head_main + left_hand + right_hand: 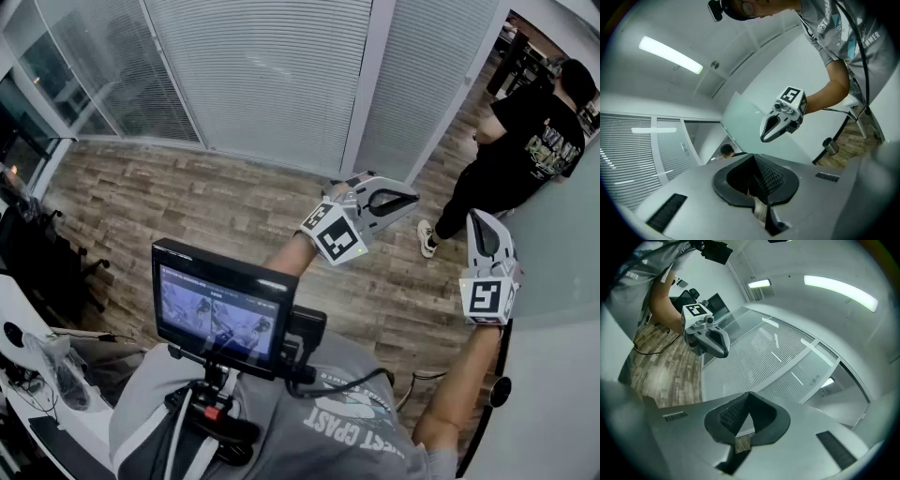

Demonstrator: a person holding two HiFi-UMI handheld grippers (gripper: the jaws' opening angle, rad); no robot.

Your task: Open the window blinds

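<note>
Chest-mounted monitor point(220, 305) sits nearest, low centre. Just past it, L gripper point(412, 199) and R gripper point(478, 219) are held out over the wood floor point(187, 197), R one to the right & a bit nearer. Both have jaws closed together, nothing btwn them, touching nothing. At the far side hang the window blinds point(262, 75), centre slats shut, well apart from both grippers. Person in black tee point(525, 141) stands far right by a glass panel point(553, 244).
</note>
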